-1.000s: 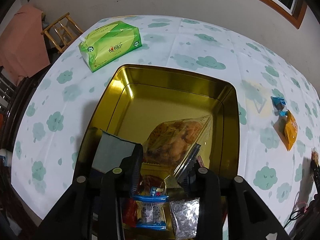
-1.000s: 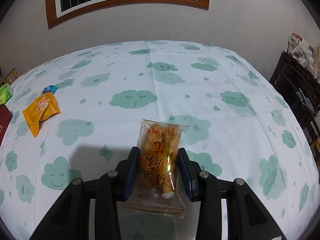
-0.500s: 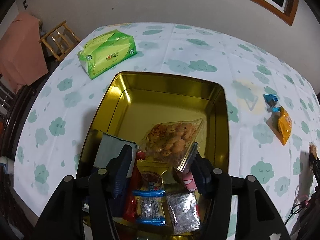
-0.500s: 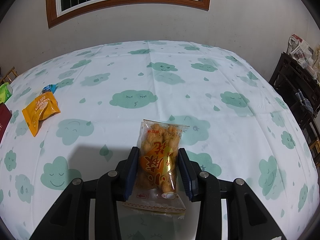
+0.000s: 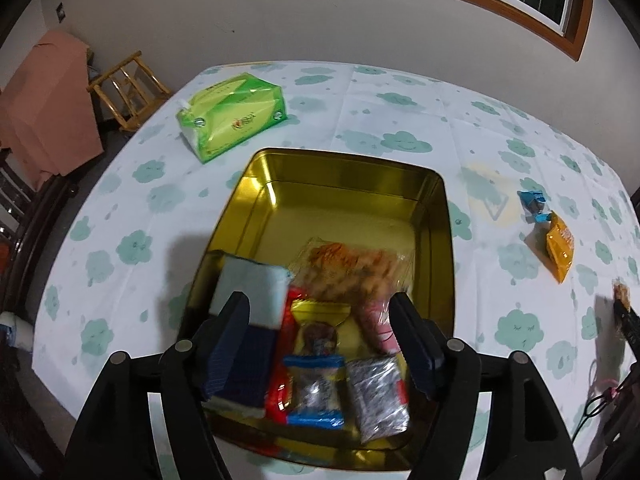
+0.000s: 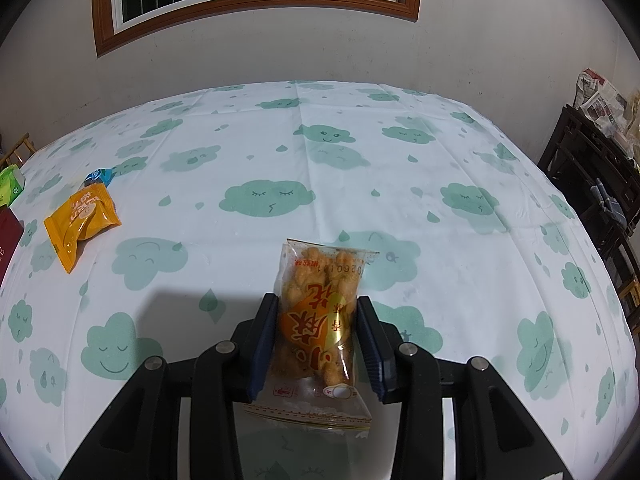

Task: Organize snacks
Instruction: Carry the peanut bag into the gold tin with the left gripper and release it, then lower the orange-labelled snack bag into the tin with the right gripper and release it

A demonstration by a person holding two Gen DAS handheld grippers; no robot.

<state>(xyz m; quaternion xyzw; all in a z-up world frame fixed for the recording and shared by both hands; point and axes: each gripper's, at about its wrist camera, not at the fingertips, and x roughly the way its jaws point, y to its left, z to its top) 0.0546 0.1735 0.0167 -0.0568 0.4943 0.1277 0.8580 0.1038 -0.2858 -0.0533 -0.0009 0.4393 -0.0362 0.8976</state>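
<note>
The gold tin (image 5: 256, 196) sits on the cloud-print tabletop (image 6: 360, 184), its far half bare and its near half packed with snacks: a clear bag of fried twists (image 5: 352, 264) lies towards the middle, a pale blue packet (image 5: 252, 292) at the left, a red wrapper (image 5: 286, 312), a yellow-topped sweet (image 5: 318, 316), a pink packet (image 5: 380, 324), a blue-edged packet (image 5: 314, 390) and a silver packet (image 5: 378, 394) nearer the camera. The left tongs (image 5: 320, 320) hang tilted down over the tin's near half; their jaws have just been opening and stand wide, gripping nothing, with the snacks lying below. The right tongs (image 6: 316, 324) point down at the tabletop and pinch a clear bag of fried dough snacks (image 6: 320, 312) by its sides. An orange packet (image 6: 82, 220) and a small blue packet (image 6: 100, 176) lie apart on the cloth, and a green tissue pack (image 5: 232, 116) lies beyond the tin
</note>
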